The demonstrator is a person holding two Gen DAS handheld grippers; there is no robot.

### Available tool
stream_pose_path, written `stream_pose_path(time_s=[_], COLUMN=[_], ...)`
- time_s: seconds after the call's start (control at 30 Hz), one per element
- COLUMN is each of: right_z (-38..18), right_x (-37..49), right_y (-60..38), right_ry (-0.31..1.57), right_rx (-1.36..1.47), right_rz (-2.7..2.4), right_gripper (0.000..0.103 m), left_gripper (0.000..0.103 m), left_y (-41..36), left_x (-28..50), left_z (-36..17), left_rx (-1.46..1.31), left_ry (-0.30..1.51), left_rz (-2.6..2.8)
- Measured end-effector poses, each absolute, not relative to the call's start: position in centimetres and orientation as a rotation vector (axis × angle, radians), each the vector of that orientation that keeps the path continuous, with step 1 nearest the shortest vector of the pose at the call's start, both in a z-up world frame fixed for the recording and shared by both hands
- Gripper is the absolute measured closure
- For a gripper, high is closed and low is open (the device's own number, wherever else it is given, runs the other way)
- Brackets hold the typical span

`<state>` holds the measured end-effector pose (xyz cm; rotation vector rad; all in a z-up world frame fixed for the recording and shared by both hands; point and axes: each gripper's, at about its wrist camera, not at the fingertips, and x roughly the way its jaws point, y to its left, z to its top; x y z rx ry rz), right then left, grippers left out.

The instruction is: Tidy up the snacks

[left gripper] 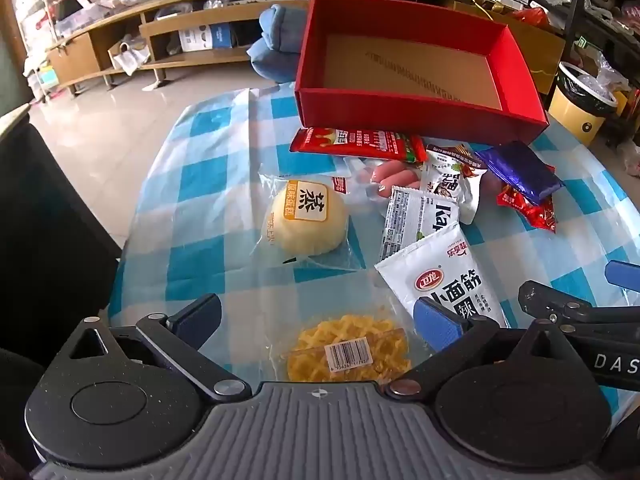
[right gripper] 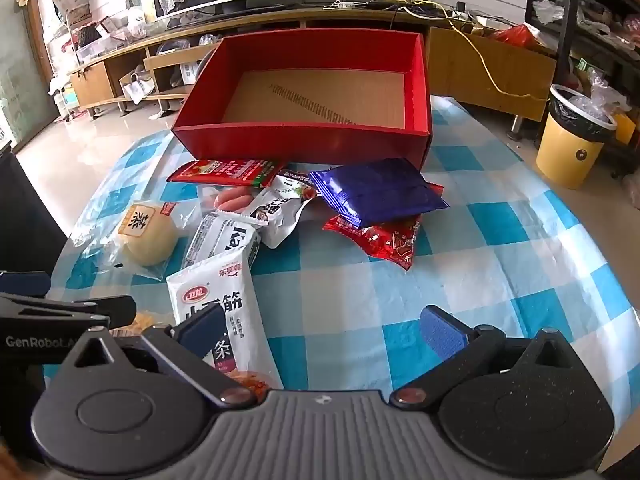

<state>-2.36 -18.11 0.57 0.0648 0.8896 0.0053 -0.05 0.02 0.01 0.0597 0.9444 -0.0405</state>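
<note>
Left tongs [left gripper: 320,320] spread to full width, holding nothing, poised above a clear packet of yellow crisps [left gripper: 348,346] lying flat on the blue-and-white checked counter [left gripper: 208,184]. Right tongs [right gripper: 320,326] equally wide and empty, over bare cloth, with the lower end of a white gluten-strip pouch [right gripper: 216,292] under the left finger [right gripper: 200,330].

Just beyond, on the left, a round steamed cake [left gripper: 306,216] in clear wrap. Beside it a white packet with black lettering [left gripper: 420,216], partly covered by the pouch. Behind that, small pink sausages [left gripper: 396,176] and another white pouch with a dark picture [left gripper: 454,178], overlapping. To the right, a dark blue packet [right gripper: 376,192] resting on a crumpled red wrapper [right gripper: 384,240].

Farther back, a long red sachet [left gripper: 356,142] touching the near wall of an open red box [right gripper: 304,136], brown cardboard floor bare. Past the counter edge, a yellow bin [right gripper: 568,140] with a black liner on the floor at right, and a low wooden TV cabinet [right gripper: 120,68] along the far wall.
</note>
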Motion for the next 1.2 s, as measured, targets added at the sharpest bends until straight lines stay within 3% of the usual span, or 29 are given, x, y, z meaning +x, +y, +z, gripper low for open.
stream_pose_path(time_s=[1.2], right_z=[-0.3], right_x=[-1.9], right_y=[-18.0], right_ry=[0.949], right_rx=[0.044], right_rz=[-0.002], right_gripper=[0.003], left_gripper=[0.000], left_y=[0.0], left_x=[-0.1], left_z=[-0.8], left_rx=[0.082], left_ry=[0.992], left_rz=[-0.049])
